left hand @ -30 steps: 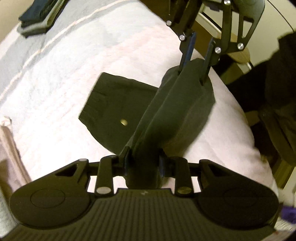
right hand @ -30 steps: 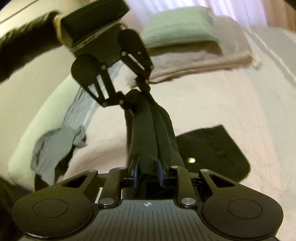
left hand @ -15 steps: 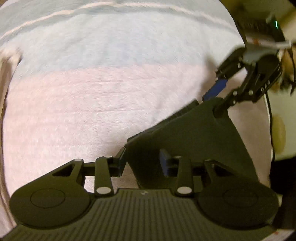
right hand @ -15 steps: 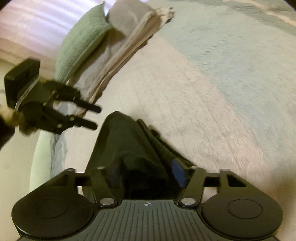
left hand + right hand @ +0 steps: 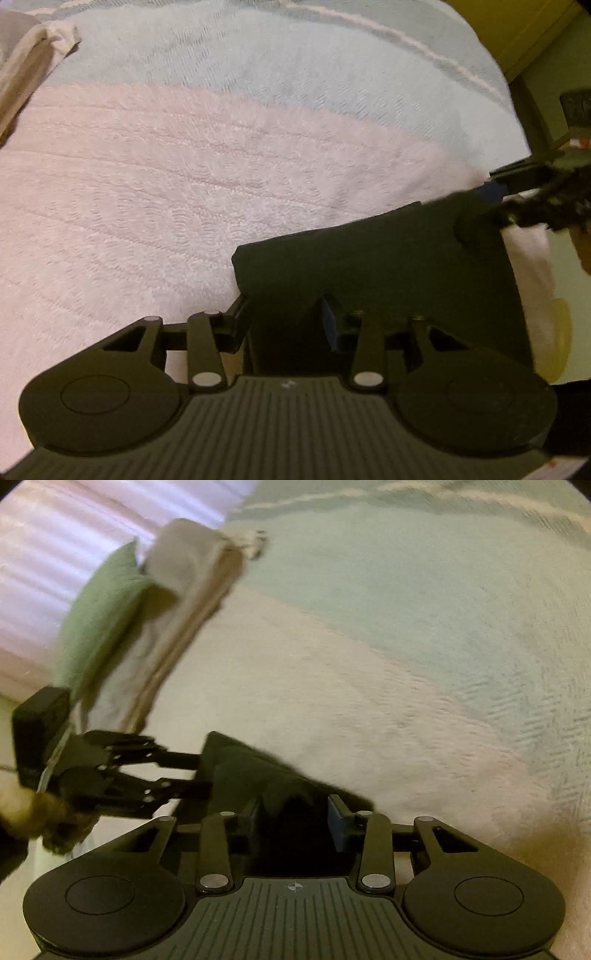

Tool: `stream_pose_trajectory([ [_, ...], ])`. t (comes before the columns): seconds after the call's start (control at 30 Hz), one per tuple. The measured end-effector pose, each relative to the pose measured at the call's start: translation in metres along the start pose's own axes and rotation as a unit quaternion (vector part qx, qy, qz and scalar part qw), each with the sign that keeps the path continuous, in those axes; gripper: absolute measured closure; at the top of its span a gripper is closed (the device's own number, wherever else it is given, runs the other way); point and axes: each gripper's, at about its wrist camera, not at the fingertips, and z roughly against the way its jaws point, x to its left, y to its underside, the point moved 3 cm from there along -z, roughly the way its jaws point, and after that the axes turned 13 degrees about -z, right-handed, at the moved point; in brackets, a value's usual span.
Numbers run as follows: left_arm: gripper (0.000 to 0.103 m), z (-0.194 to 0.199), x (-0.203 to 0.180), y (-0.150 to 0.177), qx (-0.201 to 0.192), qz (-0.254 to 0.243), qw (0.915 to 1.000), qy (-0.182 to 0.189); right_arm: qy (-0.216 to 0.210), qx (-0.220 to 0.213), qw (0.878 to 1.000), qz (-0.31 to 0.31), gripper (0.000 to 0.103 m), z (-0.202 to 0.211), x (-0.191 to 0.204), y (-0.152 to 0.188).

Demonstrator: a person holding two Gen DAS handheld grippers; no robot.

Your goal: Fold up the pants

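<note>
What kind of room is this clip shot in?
Most likely a bedroom. The dark pants lie on a bed's textured bedspread, a green pillow sits at the far end, and curtains hang behind it.

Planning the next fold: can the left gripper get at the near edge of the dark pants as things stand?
Probably yes. The left gripper, jaws opening, already has the pants edge between its fingers on the blanket; nothing blocks it.

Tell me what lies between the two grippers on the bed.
The folded dark pants span the stretch from the left gripper to the right gripper, lying on the pink blanket. The left wrist view shows it best.
</note>
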Motion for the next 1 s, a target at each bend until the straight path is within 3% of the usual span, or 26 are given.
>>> stream_pose_trajectory([
  [0.03,0.064,-0.007,0.002,0.0,-0.003,0.004,1.0,-0.002,0.007,0.002,1.0,0.003,0.068,-0.003,-0.004,-0.002],
  [0.1,0.06,-0.017,0.007,0.003,-0.004,0.022,0.9998,-0.002,0.012,0.013,1.0,-0.013,0.054,-0.011,-0.014,-0.006],
  [0.17,0.06,-0.023,0.009,0.004,-0.006,0.034,0.9994,0.0,0.014,0.015,1.0,-0.018,0.049,-0.006,-0.013,-0.007],
  [0.3,0.061,0.001,0.005,0.007,-0.011,0.04,0.9991,-0.013,0.01,0.003,1.0,0.016,0.048,0.018,0.014,-0.003],
  [0.43,0.069,0.043,-0.003,0.018,-0.03,0.048,0.9974,-0.043,-0.003,-0.054,0.997,0.061,0.049,0.058,0.043,0.006],
  [0.57,0.069,0.08,-0.027,0.037,-0.054,0.061,0.9953,-0.052,-0.073,-0.001,0.991,0.112,0.052,0.054,0.067,0.024],
  [0.63,0.069,0.085,-0.042,0.049,-0.06,0.077,0.9943,-0.043,-0.056,0.023,0.99,0.127,0.053,0.033,0.061,0.024],
  [0.73,0.069,0.07,-0.06,0.066,-0.051,0.098,0.9932,-0.034,-0.026,0.039,0.993,0.111,0.074,0.004,0.035,0.012],
  [0.8,0.069,0.051,-0.066,0.077,-0.033,0.105,0.9934,-0.034,-0.021,0.042,0.992,0.119,0.103,-0.004,0.024,0.006],
  [0.87,0.068,0.031,-0.07,0.086,-0.015,0.097,0.9941,-0.046,-0.021,0.047,0.99,0.131,0.103,-0.008,0.019,0.002],
  [1.0,0.067,0.018,-0.065,0.095,-0.023,0.122,0.9908,-0.054,-0.01,0.055,0.988,0.147,0.103,-0.002,0.026,0.002],
])
